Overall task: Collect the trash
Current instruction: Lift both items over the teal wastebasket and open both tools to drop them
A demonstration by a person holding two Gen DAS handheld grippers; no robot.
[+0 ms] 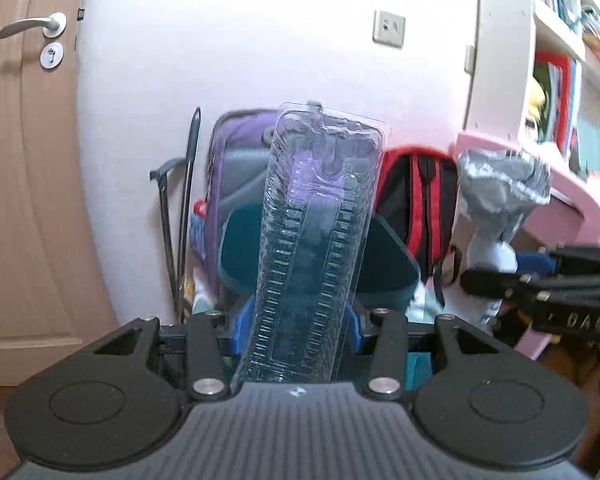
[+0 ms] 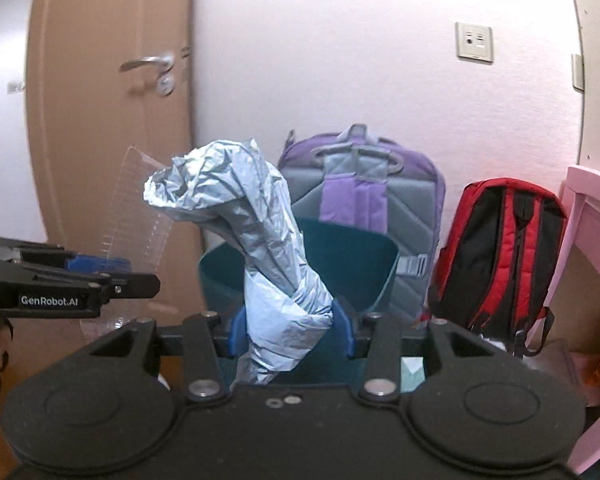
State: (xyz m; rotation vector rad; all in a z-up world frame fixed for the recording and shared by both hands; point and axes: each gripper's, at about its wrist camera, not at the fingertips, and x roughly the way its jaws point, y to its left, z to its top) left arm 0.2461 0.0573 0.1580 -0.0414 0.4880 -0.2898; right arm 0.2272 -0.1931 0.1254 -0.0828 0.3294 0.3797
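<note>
My left gripper [image 1: 298, 330] is shut on a clear plastic blister pack [image 1: 316, 232] that stands upright between the blue pads. My right gripper [image 2: 292, 334] is shut on a crumpled light-blue and silver wrapper [image 2: 244, 220]. Both are held above a dark teal bin [image 2: 356, 264], which also shows behind the pack in the left wrist view [image 1: 384, 264]. The right gripper and its wrapper [image 1: 500, 192] show at the right of the left wrist view. The left gripper [image 2: 100, 272] and the pack [image 2: 140, 208] show at the left of the right wrist view.
A purple and grey backpack [image 2: 364, 200] and a red and black backpack [image 2: 500, 256] lean on the white wall behind the bin. A brown door [image 1: 32, 160] is at left. A pink desk [image 1: 560, 200] and bookshelves [image 1: 560, 60] are at right.
</note>
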